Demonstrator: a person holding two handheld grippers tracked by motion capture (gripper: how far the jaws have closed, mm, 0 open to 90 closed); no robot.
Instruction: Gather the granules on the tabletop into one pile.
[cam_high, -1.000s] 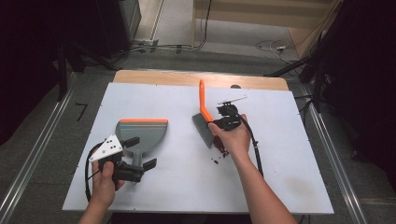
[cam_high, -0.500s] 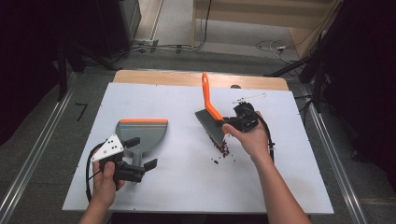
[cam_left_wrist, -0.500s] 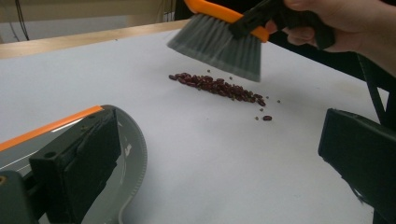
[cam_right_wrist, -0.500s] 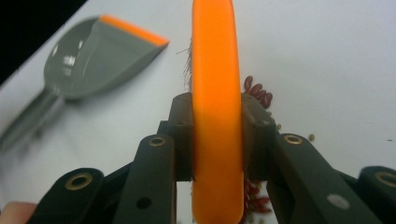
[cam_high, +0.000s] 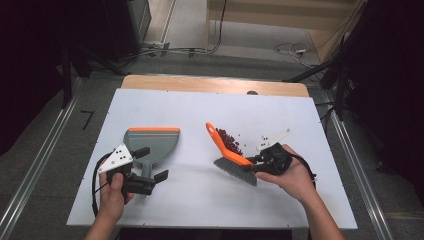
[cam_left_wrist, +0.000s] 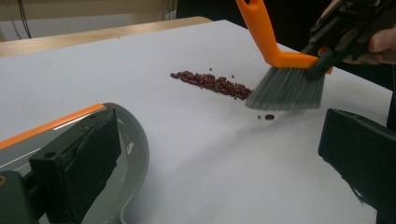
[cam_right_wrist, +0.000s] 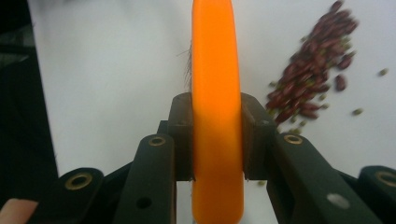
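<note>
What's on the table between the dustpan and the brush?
Nothing but bare white table lies between the dustpan and the brush, as the high view shows. The beans lie behind the brush.

No legible text, label, brand or number found on any surface. Markings, if present, are too small to read.

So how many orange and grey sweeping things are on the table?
2. The dustpan lies on the left, by the left tool. The brush is on the right, clamped in the right tool beside the red beans.
</note>
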